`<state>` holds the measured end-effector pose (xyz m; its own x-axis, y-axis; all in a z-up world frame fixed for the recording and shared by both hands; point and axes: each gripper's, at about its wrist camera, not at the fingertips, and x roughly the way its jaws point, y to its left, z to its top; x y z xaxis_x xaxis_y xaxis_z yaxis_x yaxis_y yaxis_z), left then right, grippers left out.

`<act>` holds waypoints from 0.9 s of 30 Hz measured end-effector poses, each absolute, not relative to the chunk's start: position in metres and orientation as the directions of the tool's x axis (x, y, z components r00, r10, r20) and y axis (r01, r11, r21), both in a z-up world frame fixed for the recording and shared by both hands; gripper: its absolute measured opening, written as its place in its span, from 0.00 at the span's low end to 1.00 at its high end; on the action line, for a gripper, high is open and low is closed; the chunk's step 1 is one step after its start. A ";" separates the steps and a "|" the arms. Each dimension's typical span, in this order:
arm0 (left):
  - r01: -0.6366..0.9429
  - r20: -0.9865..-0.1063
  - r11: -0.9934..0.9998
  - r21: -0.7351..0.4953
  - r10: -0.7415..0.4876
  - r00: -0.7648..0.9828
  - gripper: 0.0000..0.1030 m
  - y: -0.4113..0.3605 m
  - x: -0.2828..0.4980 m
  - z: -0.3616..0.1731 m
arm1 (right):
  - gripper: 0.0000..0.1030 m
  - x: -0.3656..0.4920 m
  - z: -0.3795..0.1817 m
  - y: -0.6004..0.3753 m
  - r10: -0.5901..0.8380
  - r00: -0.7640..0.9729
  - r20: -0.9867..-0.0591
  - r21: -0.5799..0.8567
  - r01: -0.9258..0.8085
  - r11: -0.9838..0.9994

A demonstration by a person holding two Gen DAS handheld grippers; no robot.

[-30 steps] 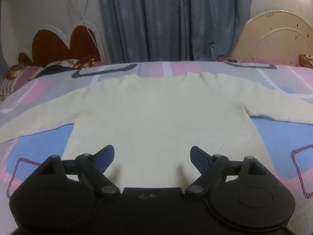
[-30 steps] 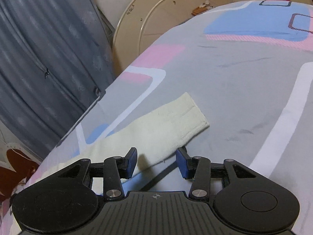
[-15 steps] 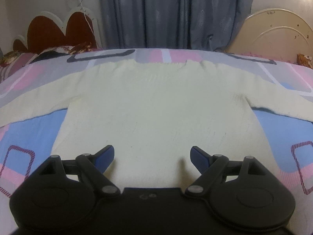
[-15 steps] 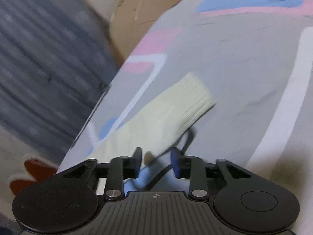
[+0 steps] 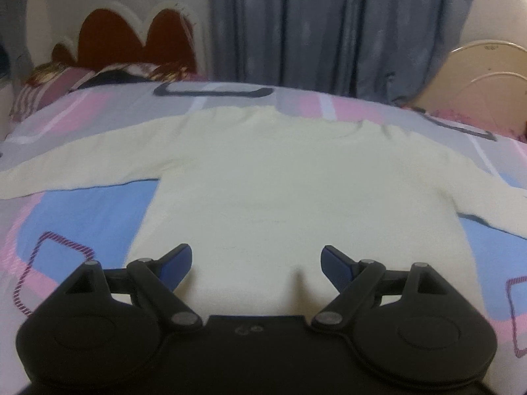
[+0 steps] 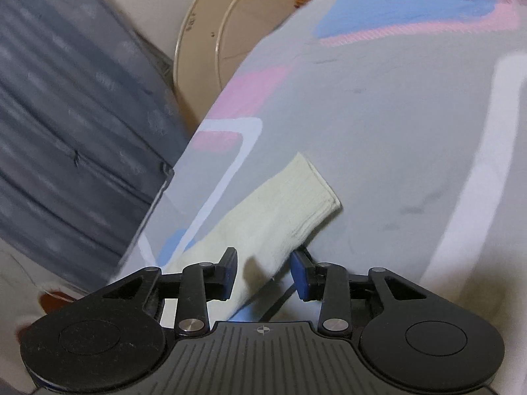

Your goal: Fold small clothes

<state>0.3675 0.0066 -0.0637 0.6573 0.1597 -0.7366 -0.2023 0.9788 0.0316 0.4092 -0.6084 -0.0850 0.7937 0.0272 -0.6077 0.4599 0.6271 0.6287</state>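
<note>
Left wrist view is showing me a cream sweater [image 5: 290, 177] lying flat on the bed [image 5: 82, 217], filling the middle of the frame with its neckline toward the top and its hem toward the bottom. Both sleeves are spreading outward, one running off the left edge, the other off the right edge. My left tongs [image 5: 257, 258] are hanging at the bottom centre over the lower part of the sweater's body, standing wide apart with nothing between them. Behind the bed I am seeing a grey-blue curtain [image 5: 329, 33] at top centre, a red and white headboard [image 5: 131, 36] at upper left, and a cream round board [image 5: 487, 75] at the right edge.

Right wrist view is tilted and a little blurred. I am looking at the sweater's right sleeve [image 6: 280, 210] lying on the bed sheet, its cuff pointing toward the centre right of the frame. My right tongs [image 6: 263, 271] are sitting at the bottom centre, partly closed, with the sleeve passing between them. I cannot tell whether the blue pads [image 6: 299, 273] are pressing on the cloth; a gap seems to show beside the right one. The curtain is filling the left side.
</note>
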 end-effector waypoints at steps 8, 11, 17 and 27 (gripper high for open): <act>-0.155 -0.707 0.987 0.040 0.137 0.694 0.82 0.043 0.380 -0.060 | 0.03 0.438 -0.064 -0.556 -0.058 0.767 -0.639 0.432 0.421 0.798; -0.144 -0.748 0.990 -0.005 0.092 0.657 0.82 0.063 0.398 -0.063 | 0.03 0.440 -0.038 -0.509 -0.023 0.803 -0.596 0.395 0.318 0.862; -0.087 -0.721 0.988 -0.124 -0.030 0.692 0.80 0.086 0.422 -0.062 | 0.02 0.446 -0.001 -0.381 0.096 0.844 -0.528 0.306 0.084 0.948; 0.050 -0.678 0.978 -0.205 -0.178 0.713 0.75 0.136 0.450 -0.063 | 0.02 0.458 -0.042 -0.137 0.264 0.795 -0.546 0.065 -0.274 0.960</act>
